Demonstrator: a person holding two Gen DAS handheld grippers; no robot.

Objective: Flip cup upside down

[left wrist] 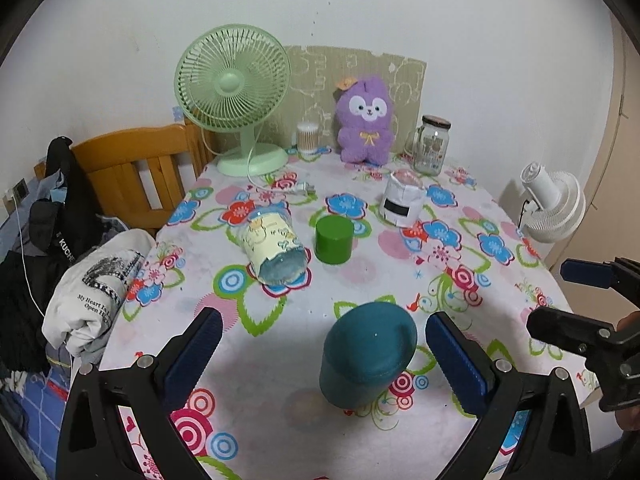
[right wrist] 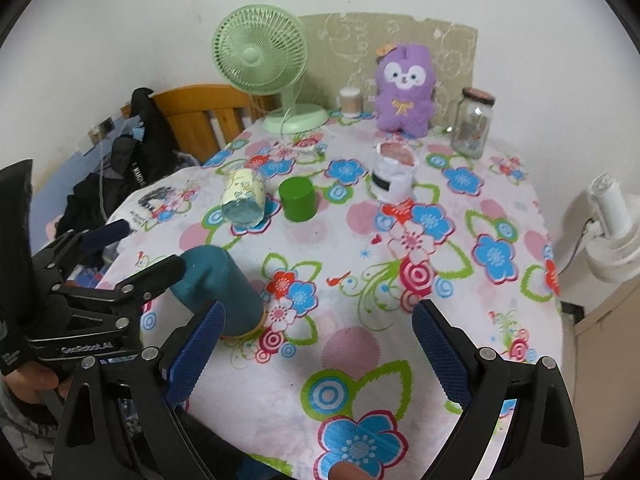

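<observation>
A teal cup [left wrist: 366, 354] stands upside down on the flowered tablecloth [left wrist: 280, 360], closed base up. It sits between the wide-open fingers of my left gripper [left wrist: 324, 356], which does not touch it. In the right wrist view the cup [right wrist: 224, 284] stands at the left, with the left gripper [right wrist: 132, 248] open beside it. My right gripper [right wrist: 316, 356] is open and empty over the cloth to the right of the cup. It also shows at the right edge of the left wrist view [left wrist: 560, 296].
A clear cup with a yellow label [left wrist: 272, 248] lies on its side. A green cylinder [left wrist: 334, 240], a white wrapped cup [left wrist: 402, 198], a glass jar [left wrist: 432, 146], a purple plush [left wrist: 364, 120] and a green fan [left wrist: 234, 92] stand further back. Clothes [left wrist: 92, 292] lie at the left.
</observation>
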